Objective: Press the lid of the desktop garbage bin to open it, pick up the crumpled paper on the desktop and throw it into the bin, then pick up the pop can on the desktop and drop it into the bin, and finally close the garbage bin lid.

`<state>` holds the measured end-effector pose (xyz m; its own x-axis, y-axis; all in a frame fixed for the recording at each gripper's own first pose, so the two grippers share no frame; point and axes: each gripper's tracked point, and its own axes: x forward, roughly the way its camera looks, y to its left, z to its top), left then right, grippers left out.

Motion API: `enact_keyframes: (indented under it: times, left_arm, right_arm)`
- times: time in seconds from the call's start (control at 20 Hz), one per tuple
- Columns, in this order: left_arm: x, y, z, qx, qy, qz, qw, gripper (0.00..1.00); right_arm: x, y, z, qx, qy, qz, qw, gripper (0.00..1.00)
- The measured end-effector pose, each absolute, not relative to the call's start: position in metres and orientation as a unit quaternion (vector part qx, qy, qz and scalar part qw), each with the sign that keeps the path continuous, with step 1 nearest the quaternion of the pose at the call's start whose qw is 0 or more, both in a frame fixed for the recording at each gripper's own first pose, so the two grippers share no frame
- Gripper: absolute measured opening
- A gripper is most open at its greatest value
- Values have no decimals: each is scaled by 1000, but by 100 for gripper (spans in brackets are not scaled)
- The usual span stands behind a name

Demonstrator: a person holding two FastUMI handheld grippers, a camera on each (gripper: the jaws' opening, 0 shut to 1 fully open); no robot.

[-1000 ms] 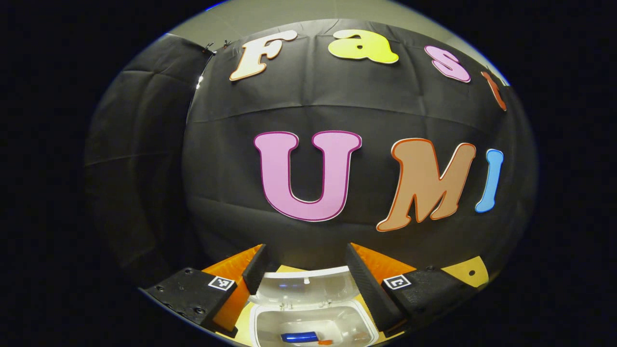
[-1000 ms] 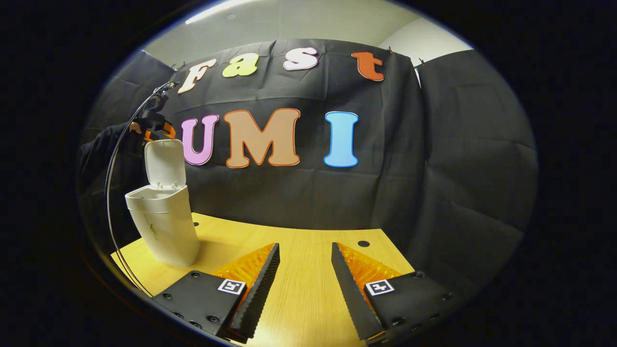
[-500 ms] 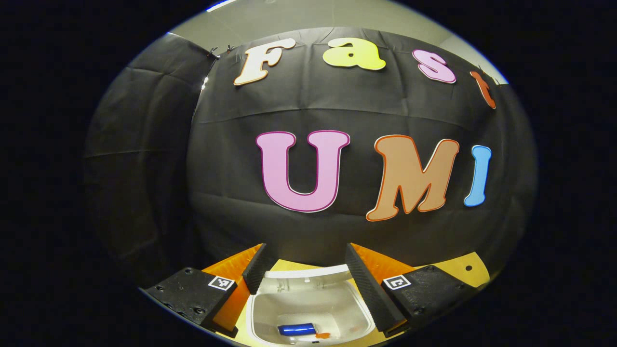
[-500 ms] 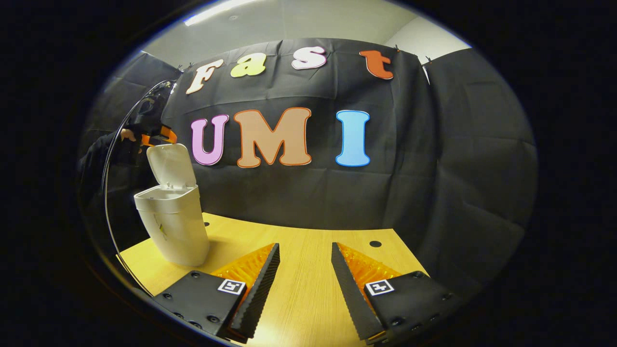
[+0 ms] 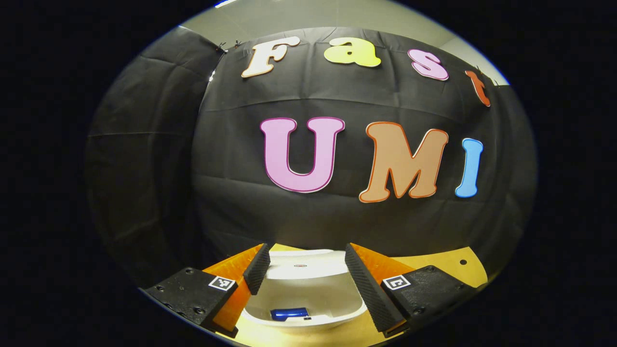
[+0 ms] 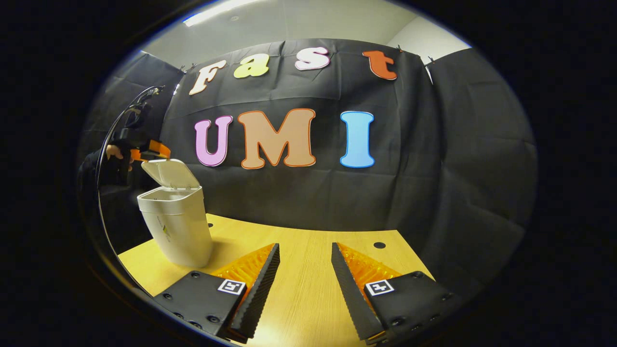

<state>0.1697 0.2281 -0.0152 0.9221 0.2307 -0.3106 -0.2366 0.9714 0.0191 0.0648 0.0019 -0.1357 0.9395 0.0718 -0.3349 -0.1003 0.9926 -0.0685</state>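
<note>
As the white lid (image 6: 169, 172) hangs half-lowered on its rear hinge just under the left claw (image 5: 303, 270), both claws gaping and empty, it looks light, stiff, slick plastic best pressed flat near its free front edge, the pop can (image 5: 288, 314) already in the bin (image 6: 177, 226).

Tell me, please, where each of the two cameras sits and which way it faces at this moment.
Left gripper view: rides the left gripper, above the garbage bin, facing the wall; its open fingers frame the half-lowered lid and a blue pop can inside.
Right gripper view: rides the right gripper, low over the desktop, fingers open; a hand shows at far left.
Shared: bin, lid, desktop.
</note>
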Motion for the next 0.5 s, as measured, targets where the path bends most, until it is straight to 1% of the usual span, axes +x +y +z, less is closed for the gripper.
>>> enact_keyframes:
  times: [0.05, 0.1, 0.5]
  left_arm:
    - [164, 228, -22, -4, 163, 120, 979, 94]
    - [160, 226, -28, -1, 168, 118, 979, 94]
    - [136, 217, -85, -12, 223, 113, 968, 93]
  right_arm:
    - [64, 4, -136, -43, 169, 46, 984, 80]
    - [65, 6, -137, -44, 170, 49, 983, 75]
    - [63, 18, -145, -48, 183, 67, 980, 75]
